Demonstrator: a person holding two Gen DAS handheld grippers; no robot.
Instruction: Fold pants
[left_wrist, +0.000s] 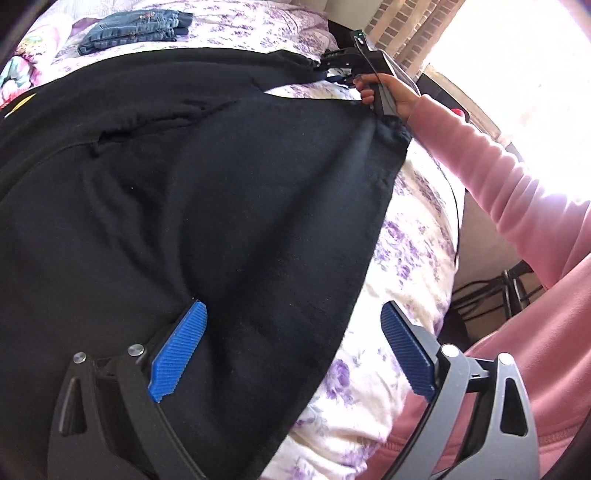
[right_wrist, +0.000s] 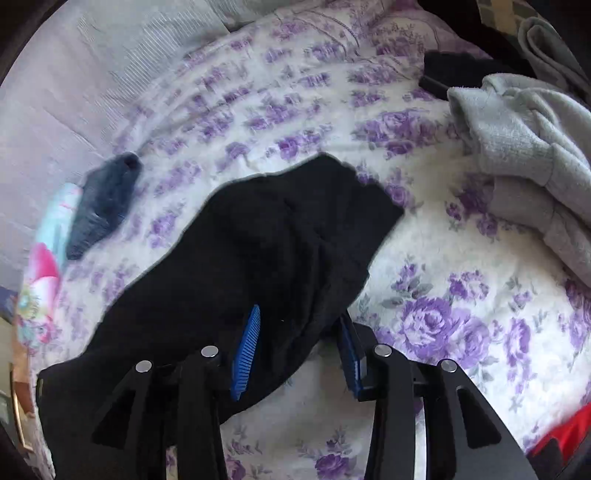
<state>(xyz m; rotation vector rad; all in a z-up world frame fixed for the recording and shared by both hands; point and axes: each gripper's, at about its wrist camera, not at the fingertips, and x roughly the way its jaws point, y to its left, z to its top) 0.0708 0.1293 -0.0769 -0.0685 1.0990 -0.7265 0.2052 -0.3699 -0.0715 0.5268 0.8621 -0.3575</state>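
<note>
Pants (left_wrist: 192, 221), black, spread over floral bedspread (left_wrist: 410, 236). Left gripper (left_wrist: 293, 328) spread wide above pants' edge, holding nothing. Right gripper (right_wrist: 301, 341) parted, dark fabric lying between its pads, not pinched. Folded jeans (left_wrist: 135, 29) at 11 o'clock; grey sweater (right_wrist: 528, 147) at 2 o'clock in right view.

- Our left gripper (left_wrist: 293, 347) has ridged blue pads (left_wrist: 177, 354) on dark, triangular-cutout links; the right-hand link looks grey in the light.
- Round silver screws (left_wrist: 135, 349) cap its pivots.
- Our right gripper (right_wrist: 299, 354) is black, with the same blue pads and silver screws.
- Our right hand (left_wrist: 389, 92) shows bare skin; a pink sleeve (left_wrist: 491, 177) covers the arm.
</note>
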